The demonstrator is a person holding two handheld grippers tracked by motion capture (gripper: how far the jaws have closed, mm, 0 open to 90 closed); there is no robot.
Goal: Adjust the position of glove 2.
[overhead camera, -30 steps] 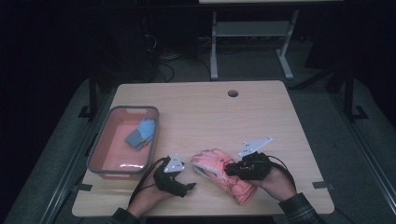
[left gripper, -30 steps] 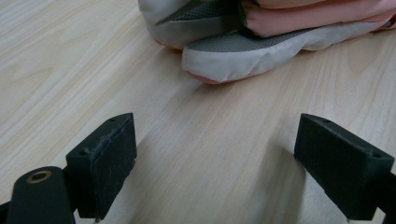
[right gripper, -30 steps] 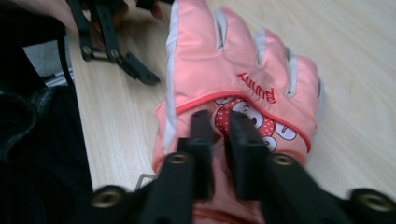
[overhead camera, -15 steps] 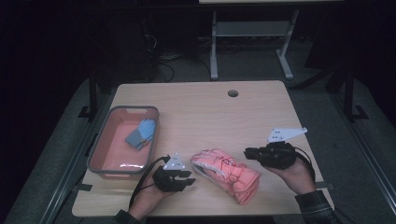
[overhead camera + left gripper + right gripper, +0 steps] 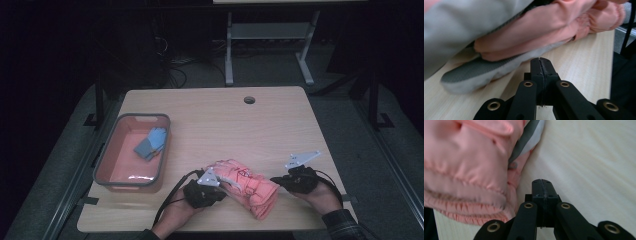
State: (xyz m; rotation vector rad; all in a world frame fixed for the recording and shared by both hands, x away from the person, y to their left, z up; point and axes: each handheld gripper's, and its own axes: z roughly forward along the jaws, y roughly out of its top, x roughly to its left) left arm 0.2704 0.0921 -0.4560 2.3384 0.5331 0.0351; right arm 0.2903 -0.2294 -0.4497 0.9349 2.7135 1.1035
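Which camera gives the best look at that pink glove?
The high view: the whole pink glove lies on the table. The left gripper view shows its grey underside close up; the right gripper view shows its gathered cuff.

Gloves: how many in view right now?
2. A pink glove lies on the table near the front edge, between the two grippers. A blue glove lies in the tray at the left. More could be hidden under the pink one.

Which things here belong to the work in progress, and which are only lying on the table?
In use:
- pink glove
- left gripper, shut, empty
- right gripper, shut, empty

Lying about:
- grey tray
- blue glove inside the tray
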